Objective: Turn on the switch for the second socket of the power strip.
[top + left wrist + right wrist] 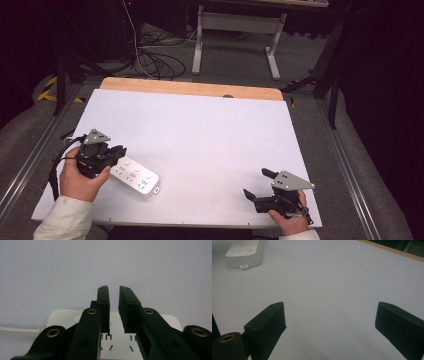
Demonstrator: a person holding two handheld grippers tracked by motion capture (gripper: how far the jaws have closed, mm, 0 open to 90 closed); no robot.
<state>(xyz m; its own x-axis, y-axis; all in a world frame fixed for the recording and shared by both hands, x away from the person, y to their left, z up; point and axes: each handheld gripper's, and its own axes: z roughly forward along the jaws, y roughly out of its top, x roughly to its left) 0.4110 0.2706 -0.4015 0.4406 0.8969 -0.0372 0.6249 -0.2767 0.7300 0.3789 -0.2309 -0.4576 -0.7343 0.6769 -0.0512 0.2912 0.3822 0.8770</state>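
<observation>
My left gripper: jaws nearly pressed together, only a narrow slit between them. Nothing pinched in that slit as far as I can see. In the left gripper view it sits right over the white power strip, jaws pointing along it; socket slots visible between and under the jaws. Can't tell if the tips touch the strip's top or hang just above it. Strip's white cord exits at the left of that view.

In the high view my left hand wraps the gripper body, grey plate on top, black cable looping off to the left. Strip lies flat on the white table, near the front-left, long axis slanted toward front-right, its left end under the gripper.

My right gripper: jaws spread wide, holding nothing. It's near the table's front-right edge, right hand behind it, well apart from the strip. In the right gripper view it has bare white table between the jaws, strip far off at top left.

Beyond the table: wood strip along the far edge, grey floor, tangle of cables, white desk legs.
</observation>
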